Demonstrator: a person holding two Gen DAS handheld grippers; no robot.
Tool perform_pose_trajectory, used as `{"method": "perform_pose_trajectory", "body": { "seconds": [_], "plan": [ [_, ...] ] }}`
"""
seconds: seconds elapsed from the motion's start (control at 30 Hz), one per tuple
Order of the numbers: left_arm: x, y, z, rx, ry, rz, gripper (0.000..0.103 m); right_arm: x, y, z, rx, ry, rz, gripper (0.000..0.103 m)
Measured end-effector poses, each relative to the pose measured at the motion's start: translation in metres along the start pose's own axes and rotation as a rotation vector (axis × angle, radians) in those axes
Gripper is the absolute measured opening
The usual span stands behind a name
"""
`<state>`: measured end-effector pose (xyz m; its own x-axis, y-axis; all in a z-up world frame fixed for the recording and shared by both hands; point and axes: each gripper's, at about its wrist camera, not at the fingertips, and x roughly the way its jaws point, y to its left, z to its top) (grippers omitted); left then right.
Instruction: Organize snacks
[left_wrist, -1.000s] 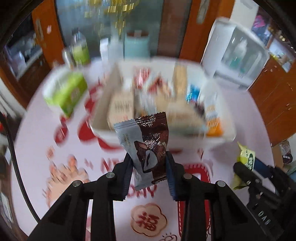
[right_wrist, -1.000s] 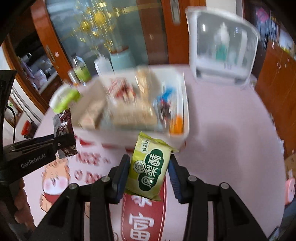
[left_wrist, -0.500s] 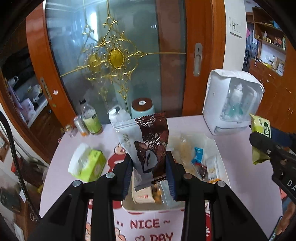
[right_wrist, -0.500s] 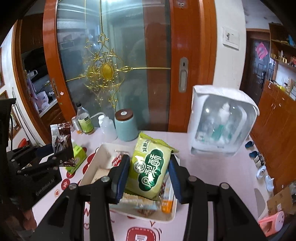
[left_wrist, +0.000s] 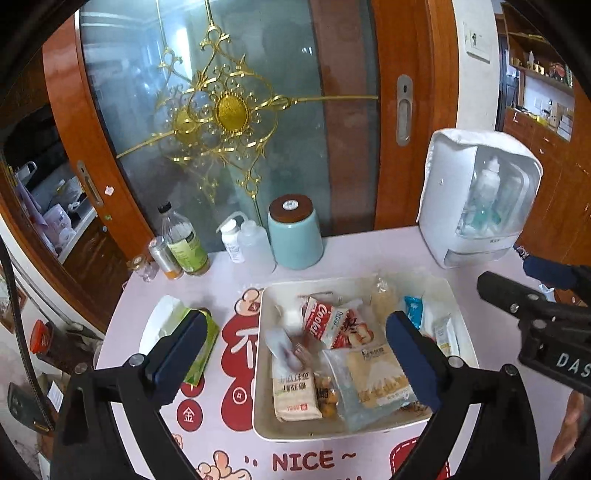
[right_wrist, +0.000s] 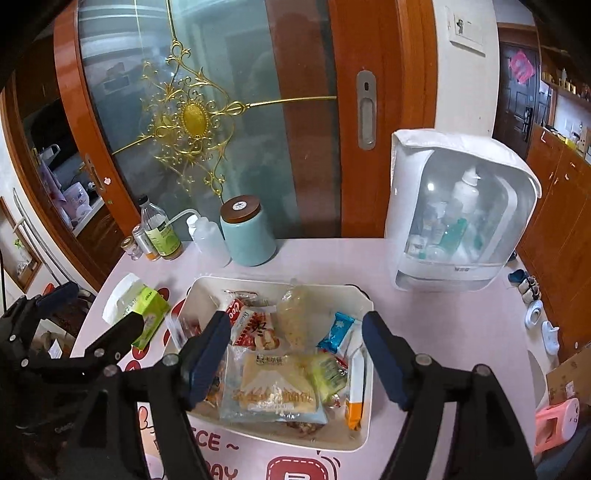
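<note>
A white snack bin (left_wrist: 260, 369) (right_wrist: 364, 387) stands on the pink table, filled with several wrapped snacks. My left gripper (left_wrist: 295, 349) is open and empty, hovering above the bin's left half. My right gripper (right_wrist: 295, 347) is open and empty, above the bin's middle. A blurred brown packet (left_wrist: 284, 347) (right_wrist: 179, 330) is falling at the bin's left side. A green packet (right_wrist: 327, 371) lies blurred among the snacks beneath the right gripper. A red Coolel box (left_wrist: 332, 325) and a clear bread pack (right_wrist: 273, 387) lie inside.
A green tissue pack (left_wrist: 192, 332) (right_wrist: 142, 308) lies left of the bin. A teal jar (left_wrist: 295, 232), squeeze bottle (left_wrist: 255, 240) and drink bottle (left_wrist: 184, 243) stand behind. A white cosmetics case (left_wrist: 476, 199) (right_wrist: 458, 210) stands at back right.
Both grippers opened and let go of their packets. The brown packet and the green packet dropped into the bin. Both grippers stay above the bin.
</note>
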<state>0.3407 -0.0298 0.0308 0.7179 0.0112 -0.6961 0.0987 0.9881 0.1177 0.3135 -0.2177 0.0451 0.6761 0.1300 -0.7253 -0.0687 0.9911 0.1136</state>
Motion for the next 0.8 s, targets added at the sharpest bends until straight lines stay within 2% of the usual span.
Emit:
{"method": "perform_pose_trajectory", "body": {
  "seconds": [0.17, 0.37, 0.57, 0.8],
  "plan": [
    [-0.002, 0.001, -0.006, -0.007, 0.013, 0.0, 0.097, -0.008, -0.001, -0.006, 0.001, -0.005, 0.003, 0.074],
    [-0.024, -0.002, -0.016, 0.01, 0.002, -0.014, 0.097, -0.028, 0.001, -0.019, -0.006, -0.011, 0.004, 0.074],
    [-0.059, -0.007, -0.038, 0.02, 0.011, -0.051, 0.097, -0.056, 0.001, -0.045, 0.003, 0.003, 0.019, 0.074],
    [-0.12, -0.013, -0.086, 0.023, 0.013, -0.065, 0.097, -0.102, 0.004, -0.094, 0.027, 0.021, 0.047, 0.074]
  ]
}}
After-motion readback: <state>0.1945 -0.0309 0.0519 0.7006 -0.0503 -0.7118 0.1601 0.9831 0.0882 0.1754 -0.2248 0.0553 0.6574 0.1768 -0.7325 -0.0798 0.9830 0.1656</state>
